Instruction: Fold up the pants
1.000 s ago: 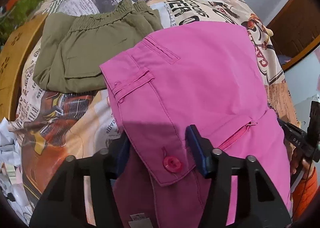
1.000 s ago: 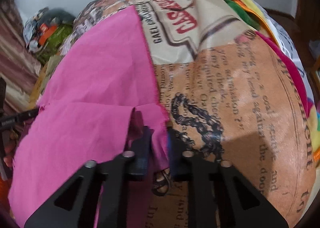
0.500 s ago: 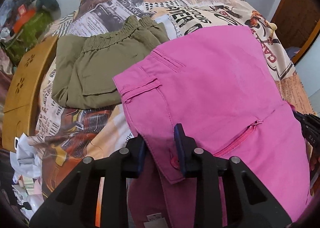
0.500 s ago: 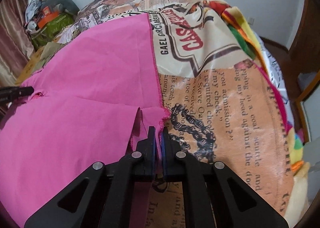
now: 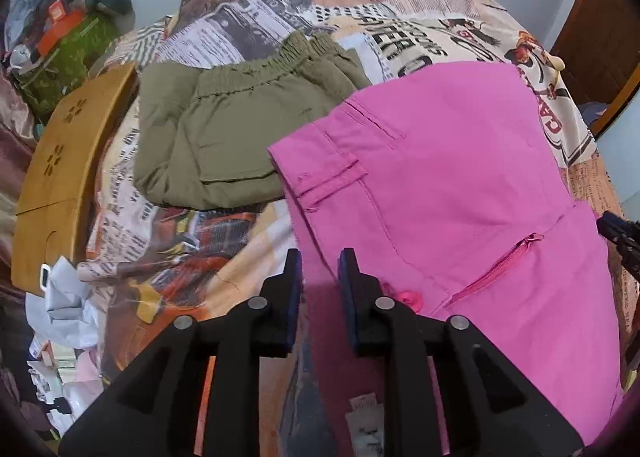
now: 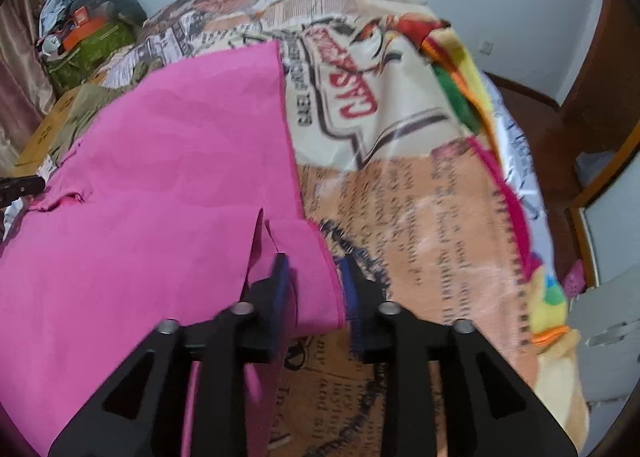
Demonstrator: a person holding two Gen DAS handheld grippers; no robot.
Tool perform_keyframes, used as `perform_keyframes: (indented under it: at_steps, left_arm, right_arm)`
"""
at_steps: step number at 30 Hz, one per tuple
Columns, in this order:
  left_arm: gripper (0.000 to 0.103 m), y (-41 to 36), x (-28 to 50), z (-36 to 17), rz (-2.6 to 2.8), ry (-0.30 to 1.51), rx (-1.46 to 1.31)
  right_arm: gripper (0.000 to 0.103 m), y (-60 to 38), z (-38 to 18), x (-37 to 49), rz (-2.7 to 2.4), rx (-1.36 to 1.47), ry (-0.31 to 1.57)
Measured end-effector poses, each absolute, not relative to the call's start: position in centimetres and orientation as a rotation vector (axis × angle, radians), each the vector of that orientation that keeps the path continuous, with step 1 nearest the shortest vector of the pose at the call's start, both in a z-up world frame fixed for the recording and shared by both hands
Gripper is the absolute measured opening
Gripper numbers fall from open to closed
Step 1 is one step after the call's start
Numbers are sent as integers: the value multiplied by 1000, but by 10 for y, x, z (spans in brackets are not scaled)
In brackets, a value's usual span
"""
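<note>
Pink pants (image 5: 460,185) lie on a newspaper-print bedspread (image 5: 280,17), waistband toward the left, zipper and button near the front. My left gripper (image 5: 319,269) has its jaws a small gap apart at the waistband's near edge, with the pink cloth between and under them. In the right wrist view the pink pants (image 6: 160,197) fill the left half. My right gripper (image 6: 314,277) stands part open around the pants' hem corner, which lies slack between the jaws.
Folded olive-green pants (image 5: 240,125) lie behind the pink ones to the left. A yellow-brown board (image 5: 60,177) stands at the bed's left edge, with crumpled paper (image 5: 64,309) below it. A pile of bags (image 6: 92,33) sits far left. The bed's right edge drops to a wooden floor (image 6: 532,113).
My left gripper narrowed from wide open to a small gap and slid left along the waistband. My right gripper, shut on the hem half a second ago, has opened.
</note>
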State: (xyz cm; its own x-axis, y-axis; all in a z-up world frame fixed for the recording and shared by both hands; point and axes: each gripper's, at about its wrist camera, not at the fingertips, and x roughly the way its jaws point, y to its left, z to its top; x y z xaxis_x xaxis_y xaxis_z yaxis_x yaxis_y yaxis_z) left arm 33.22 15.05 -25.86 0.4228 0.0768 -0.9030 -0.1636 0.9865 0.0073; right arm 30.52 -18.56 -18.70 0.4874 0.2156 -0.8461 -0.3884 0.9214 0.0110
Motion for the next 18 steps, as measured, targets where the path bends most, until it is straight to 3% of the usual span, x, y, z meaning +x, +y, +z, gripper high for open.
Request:
perform_keyframes:
  at_steps: [2,6,12,18]
  left_arm:
    - [30,155,331,-253,160,1115,-94]
    - [54,165,331,-236,187,1071,-111]
    - [72,173,344,-202,213,983,-67]
    - [77,185,364,-189,232,931,-54]
  right_arm:
    - [49,-185,-177,303,362,-202,968]
    - [55,-184,-148,302,366,-206,895]
    - [67,-174,-113,311,394,-183,806]
    - [69,-154,-95,330,432,-177,751]
